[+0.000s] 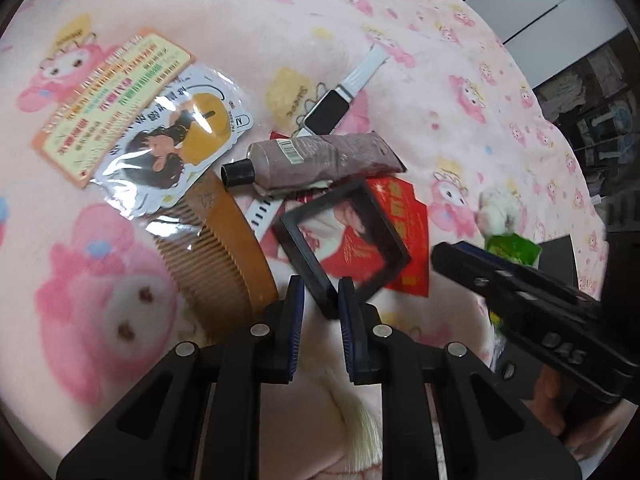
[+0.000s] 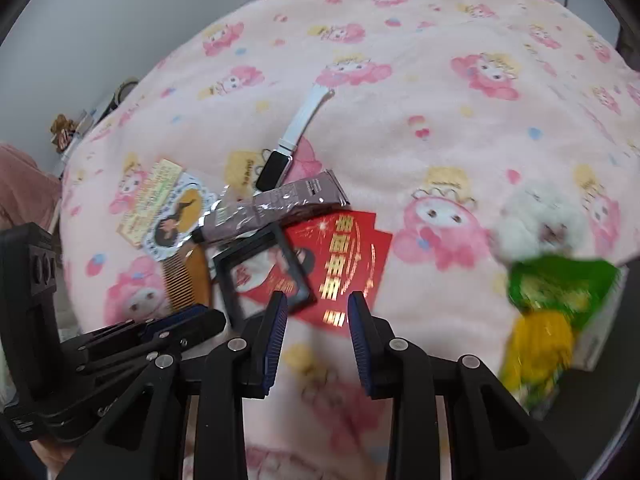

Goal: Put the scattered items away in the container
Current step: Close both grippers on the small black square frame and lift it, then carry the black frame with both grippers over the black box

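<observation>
I see my left gripper (image 1: pixel 320 296) with its jaws narrowly parted around the near corner of a black frame (image 1: pixel 344 236); I cannot tell whether the pads touch it. My right gripper (image 2: pixel 318 312) is spread, empty, above a red envelope (image 2: pixel 344 264). A comb (image 1: pixel 224 248), tube (image 1: pixel 320 160) and watch (image 1: pixel 324 114) lie close together on the pink blanket (image 1: pixel 400 40). The container sits at the blanket's right edge, mostly hidden.

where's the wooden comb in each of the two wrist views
Left wrist view: the wooden comb lies left of centre, just above the left tongs, partly under the clear sticker packet.
Right wrist view: the comb is at lower left, small, just above the left tongs.
Shared landmark: the black square frame, just right of the comb in both.
</observation>
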Available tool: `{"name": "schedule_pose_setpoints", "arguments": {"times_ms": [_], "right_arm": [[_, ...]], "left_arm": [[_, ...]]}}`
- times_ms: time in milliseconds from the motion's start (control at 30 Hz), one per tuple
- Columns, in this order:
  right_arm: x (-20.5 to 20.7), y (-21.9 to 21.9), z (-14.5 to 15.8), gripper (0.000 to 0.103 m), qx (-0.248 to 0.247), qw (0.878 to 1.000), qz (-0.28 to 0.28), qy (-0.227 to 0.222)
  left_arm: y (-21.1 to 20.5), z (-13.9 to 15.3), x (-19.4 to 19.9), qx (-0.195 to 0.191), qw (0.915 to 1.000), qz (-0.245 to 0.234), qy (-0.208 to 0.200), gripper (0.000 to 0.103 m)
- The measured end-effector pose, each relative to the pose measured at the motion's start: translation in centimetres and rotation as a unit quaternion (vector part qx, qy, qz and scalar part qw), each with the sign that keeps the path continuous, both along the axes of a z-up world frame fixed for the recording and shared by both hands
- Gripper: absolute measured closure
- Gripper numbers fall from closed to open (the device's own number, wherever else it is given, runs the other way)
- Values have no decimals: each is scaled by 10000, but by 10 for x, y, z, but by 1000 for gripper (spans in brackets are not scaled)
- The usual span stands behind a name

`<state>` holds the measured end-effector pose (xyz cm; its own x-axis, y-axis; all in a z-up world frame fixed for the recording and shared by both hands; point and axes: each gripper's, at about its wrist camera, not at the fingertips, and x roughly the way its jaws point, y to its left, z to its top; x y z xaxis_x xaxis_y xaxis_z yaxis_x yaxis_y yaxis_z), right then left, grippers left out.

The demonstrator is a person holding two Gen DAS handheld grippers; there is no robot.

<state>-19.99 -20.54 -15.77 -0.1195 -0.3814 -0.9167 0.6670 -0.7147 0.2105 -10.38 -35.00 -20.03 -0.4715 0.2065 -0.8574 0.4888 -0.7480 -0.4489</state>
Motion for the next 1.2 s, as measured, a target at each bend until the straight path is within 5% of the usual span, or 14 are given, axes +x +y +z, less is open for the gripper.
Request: {"name": "schedule_pose_setpoints", "arguments": {"times_ms": [233,333,567,833,1000,1200], "right_arm": [[-21,-17,-35,75,-173,9977,201,-629],[-19,-14,-37,85,-305,9953,279,-881],[20,26,-25,86,-388,9928,401,-1064],[-4,30,-37,85,-436,9947,-230,-900],[6,31,-20,85,-557,9958,-138,-717],[29,101,46,85,-968,9941,-469,-118]], "left_arm": [[-12,-18,-17,56,9999,57,-105,82],[-7,-9,-18,-31,10000,-48,-37,83],[21,-6,-19,-91,9956,-920,-173,83],[18,-19,-32,10,9976,-658,-192,79],[37,17,-19,-269,9953,-928,25,80],[96,78,-10,-163,9858,-1564,591,80]]}}
